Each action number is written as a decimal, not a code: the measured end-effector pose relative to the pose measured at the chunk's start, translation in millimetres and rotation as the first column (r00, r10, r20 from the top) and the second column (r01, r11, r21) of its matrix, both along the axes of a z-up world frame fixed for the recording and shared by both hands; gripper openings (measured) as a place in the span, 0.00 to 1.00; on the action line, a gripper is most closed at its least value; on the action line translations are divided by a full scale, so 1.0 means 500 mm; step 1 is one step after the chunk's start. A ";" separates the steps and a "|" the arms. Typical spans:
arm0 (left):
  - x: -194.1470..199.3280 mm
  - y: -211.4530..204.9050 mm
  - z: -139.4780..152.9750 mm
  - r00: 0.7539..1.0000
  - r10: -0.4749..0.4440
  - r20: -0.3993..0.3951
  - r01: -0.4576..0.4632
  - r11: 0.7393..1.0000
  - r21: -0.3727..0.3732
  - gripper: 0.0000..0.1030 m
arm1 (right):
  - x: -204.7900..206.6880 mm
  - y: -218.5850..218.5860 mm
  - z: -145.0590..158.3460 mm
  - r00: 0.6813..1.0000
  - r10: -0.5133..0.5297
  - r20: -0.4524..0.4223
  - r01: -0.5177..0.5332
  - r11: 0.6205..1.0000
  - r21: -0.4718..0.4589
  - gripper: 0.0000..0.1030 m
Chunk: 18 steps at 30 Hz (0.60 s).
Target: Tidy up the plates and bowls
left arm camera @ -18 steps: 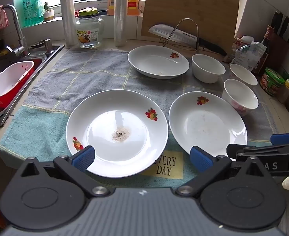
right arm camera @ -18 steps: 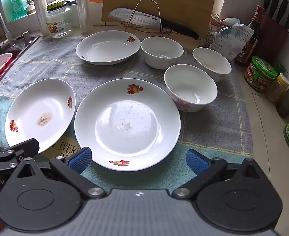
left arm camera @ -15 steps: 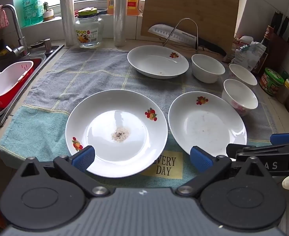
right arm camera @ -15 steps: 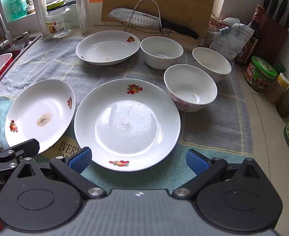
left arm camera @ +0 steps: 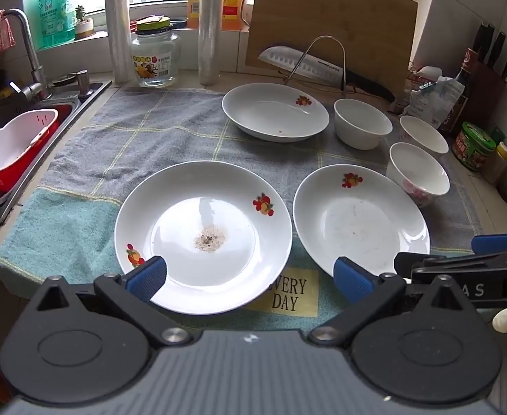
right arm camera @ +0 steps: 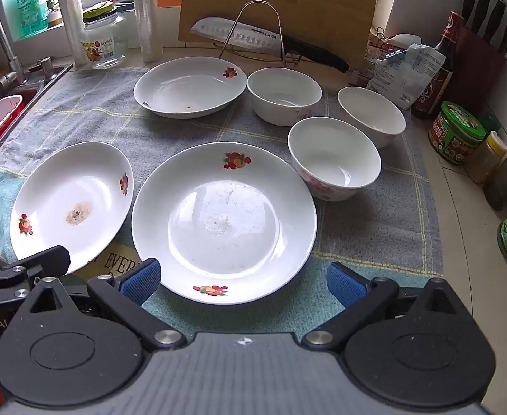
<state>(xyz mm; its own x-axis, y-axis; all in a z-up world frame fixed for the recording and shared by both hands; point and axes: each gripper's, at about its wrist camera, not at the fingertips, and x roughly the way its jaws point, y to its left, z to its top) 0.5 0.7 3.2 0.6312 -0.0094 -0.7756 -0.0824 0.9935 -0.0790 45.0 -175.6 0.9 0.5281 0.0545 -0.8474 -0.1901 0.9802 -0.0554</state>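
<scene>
Towel: woven terry cloth, grey with pale yellow grid lines, a teal band along the near edge and a yellow patch printed "EVERY DAY"; it lay flat over the counter beside the sink and carried all the crockery.

Cutting board: plain wood, rectangular, stood upright against the tiled wall behind the dishes, with a dimpled steel knife on a wire stand before it.

Left plate: glazed white ceramic, round and shallow, fruit decals on the rim, a patch of brownish residue at the centre; it sat at the near left of the towel.

Right plate: same white glaze and decals, faint dried film in the well; it sat just beside the left plate, apart from it.

Far plate: deeper, white, one decal, at the back of the towel.

Bowls, three: smooth white ceramic, round, clustered at the right; back bowl, right bowl, and near bowl with a pink floral outside, close to the right plate's rim.

Left gripper: black arms, ribbed blue pads, spread fully wide, hovering over the left plate's near edge and gripping nothing.

Right gripper: identical, likewise wide apart, empty, above the right plate's near rim.
</scene>
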 end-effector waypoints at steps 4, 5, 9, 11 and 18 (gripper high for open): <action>0.000 0.000 0.001 1.000 0.000 0.000 0.000 1.000 -0.001 0.99 | -0.003 -0.002 0.002 1.000 0.000 0.003 0.000 1.000 0.001 1.00; 0.000 0.000 0.002 1.000 0.000 0.000 0.000 1.000 -0.001 0.99 | -0.003 -0.002 0.002 1.000 0.001 0.003 -0.001 1.000 0.001 1.00; 0.000 0.000 0.002 1.000 0.001 0.000 -0.001 1.000 -0.001 0.99 | -0.003 -0.001 0.002 1.000 0.001 0.005 -0.001 1.000 -0.001 1.00; 0.000 0.000 0.001 1.000 0.000 0.001 0.000 1.000 -0.001 0.99 | -0.004 -0.001 0.003 1.000 0.001 0.005 -0.001 1.000 -0.001 1.00; 0.002 0.001 0.005 1.000 0.001 0.002 -0.001 1.000 0.000 0.99 | -0.005 -0.001 0.007 1.000 0.000 0.009 0.000 1.000 -0.002 1.00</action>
